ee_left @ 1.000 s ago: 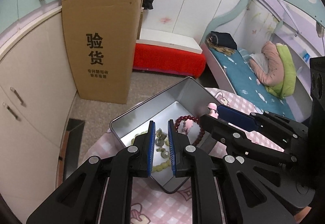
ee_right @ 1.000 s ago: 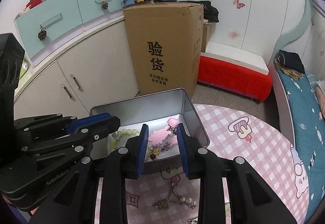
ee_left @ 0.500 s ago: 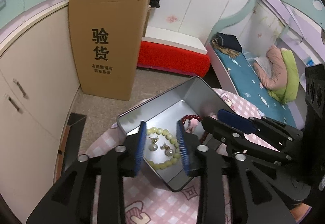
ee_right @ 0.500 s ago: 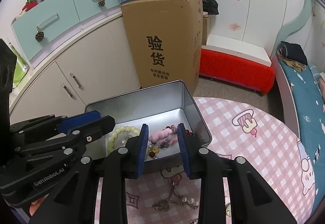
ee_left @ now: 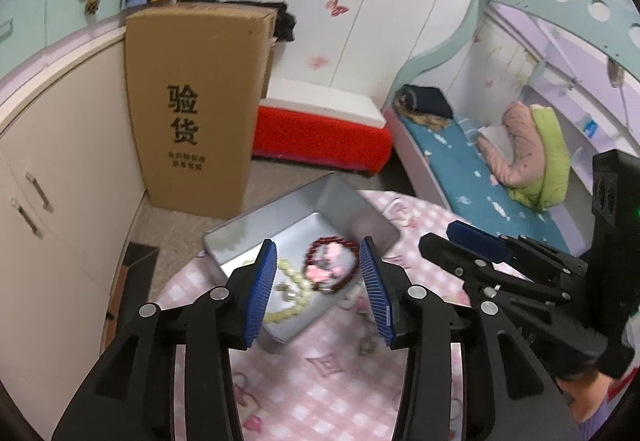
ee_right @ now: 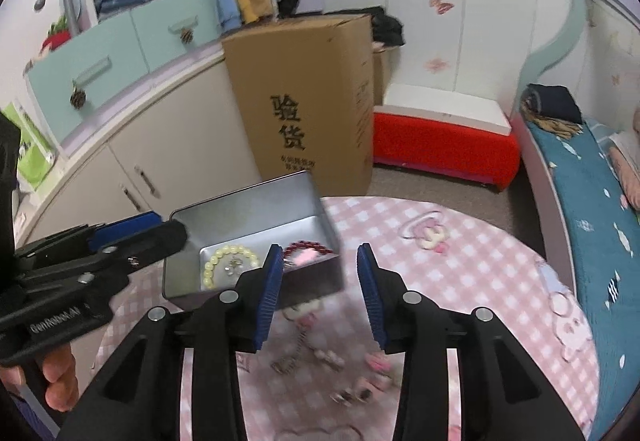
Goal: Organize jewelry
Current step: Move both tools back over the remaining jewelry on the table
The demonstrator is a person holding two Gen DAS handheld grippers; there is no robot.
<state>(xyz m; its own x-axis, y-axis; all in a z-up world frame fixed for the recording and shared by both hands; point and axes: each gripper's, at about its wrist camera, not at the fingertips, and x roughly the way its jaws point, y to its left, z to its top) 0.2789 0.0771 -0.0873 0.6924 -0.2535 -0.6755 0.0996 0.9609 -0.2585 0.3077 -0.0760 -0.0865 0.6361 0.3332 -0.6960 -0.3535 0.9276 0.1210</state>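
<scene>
An open silver tin (ee_left: 352,213) (ee_right: 248,213) stands on the pink checked table. In it lie a pale green bead bracelet (ee_left: 294,277) (ee_right: 224,261), pearl earrings (ee_right: 234,265), a dark red bead bracelet (ee_left: 332,245) (ee_right: 308,245) and a pink piece (ee_left: 334,261) (ee_right: 302,259). My left gripper (ee_left: 318,281) is open and empty, raised above the tin's near side. My right gripper (ee_right: 320,291) is open and empty, raised above the tin's near right corner. A chain necklace (ee_right: 298,355) and small pink pieces (ee_right: 378,365) lie blurred on the table between the right fingers.
The round table (ee_right: 460,281) has a pink checked cloth. A tall cardboard box (ee_right: 304,101) stands on the floor behind the tin. Cabinets (ee_right: 120,161) are at the left, a red bench (ee_right: 440,145) at the back, a bed (ee_right: 580,181) at the right.
Both grippers have opened wide and pulled up and back from the tin. The earrings and the pink piece they held now lie in the tin.
</scene>
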